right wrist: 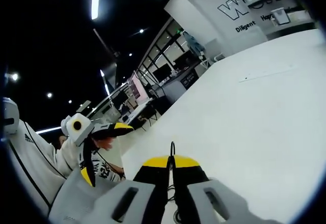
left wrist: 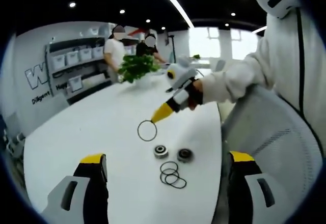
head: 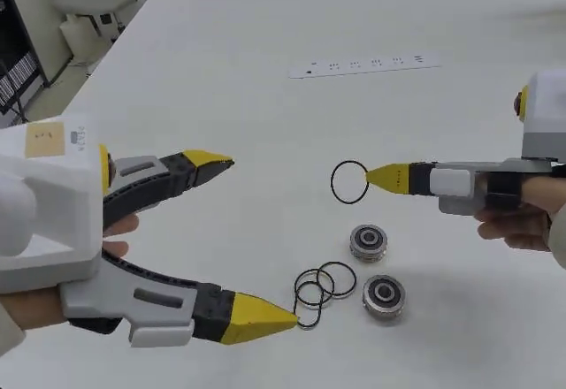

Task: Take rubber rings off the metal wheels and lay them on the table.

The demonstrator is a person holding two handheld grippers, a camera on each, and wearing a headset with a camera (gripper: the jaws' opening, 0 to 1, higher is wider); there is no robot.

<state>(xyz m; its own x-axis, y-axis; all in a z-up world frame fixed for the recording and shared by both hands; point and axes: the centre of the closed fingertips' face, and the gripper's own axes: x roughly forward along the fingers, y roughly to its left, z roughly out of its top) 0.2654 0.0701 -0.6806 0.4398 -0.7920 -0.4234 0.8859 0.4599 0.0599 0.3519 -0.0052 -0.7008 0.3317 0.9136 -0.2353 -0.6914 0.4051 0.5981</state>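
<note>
My right gripper (head: 371, 178) pinches one ring (head: 332, 182) between its closed jaws. The ring hangs in the air in front of the tips, above the table (head: 248, 71) and a little behind the two wheels (head: 368, 240). I judge that the step in hand is laying down this ring. Other rings (head: 317, 286) lie in a small pile just beside the wheels. My left gripper (head: 263, 240) has its jaws spread wide and holds nothing. Its lower tip is at the pile; I cannot tell if it touches. Next I should lower the right gripper near the pile and release. Whether a wheel carries more rings, I cannot tell.
</note>
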